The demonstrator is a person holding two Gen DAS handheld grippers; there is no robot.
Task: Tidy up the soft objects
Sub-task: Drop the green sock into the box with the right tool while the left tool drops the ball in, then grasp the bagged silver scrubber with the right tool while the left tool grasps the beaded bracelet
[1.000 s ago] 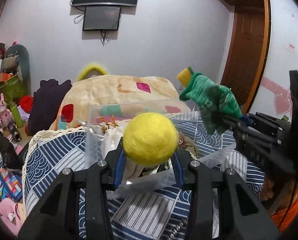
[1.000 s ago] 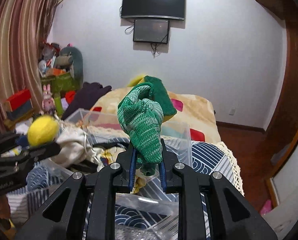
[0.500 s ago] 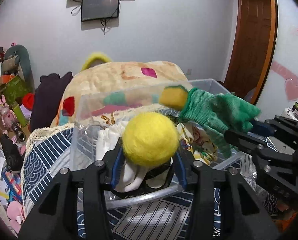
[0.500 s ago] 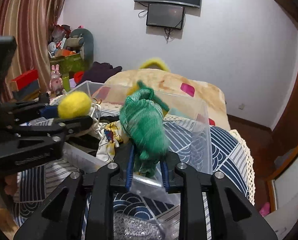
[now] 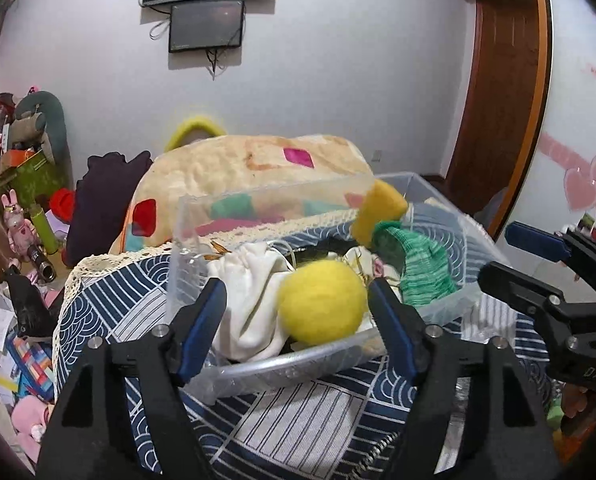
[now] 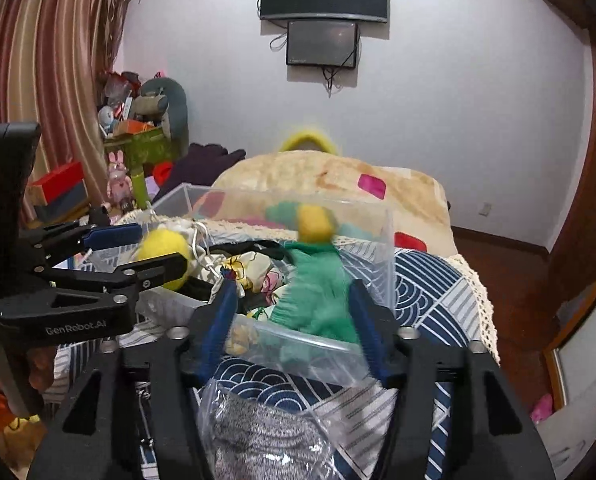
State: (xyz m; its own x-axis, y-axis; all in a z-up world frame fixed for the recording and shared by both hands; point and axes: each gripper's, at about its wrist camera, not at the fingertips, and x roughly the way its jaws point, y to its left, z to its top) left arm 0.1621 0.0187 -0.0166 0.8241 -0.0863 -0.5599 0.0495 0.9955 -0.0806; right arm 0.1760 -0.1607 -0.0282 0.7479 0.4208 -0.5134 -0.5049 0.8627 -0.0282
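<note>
My left gripper (image 5: 298, 304) is open over the near edge of a clear plastic bin (image 5: 258, 196). A yellow felt ball (image 5: 322, 305) sits loose between its jaws, over the bin, near the right finger. My right gripper (image 6: 292, 308) is open too. A green knit glove with a yellow tip (image 6: 317, 280) is loose and blurred between its fingers, over the bin; it also shows in the left wrist view (image 5: 421, 268). The bin holds a white drawstring pouch (image 5: 250, 296) and floral cloth (image 6: 254, 268).
The bin stands on a blue patterned cloth with lace trim (image 5: 110, 304). A bagged grey knit item (image 6: 266, 440) lies at the near edge. A cream quilt (image 5: 258, 168) is heaped behind. Toys and clutter (image 5: 22, 216) fill the left side.
Both grippers have opened over the bin. The yellow ball and the green glove have come free of the jaws and are dropping into the bin.
</note>
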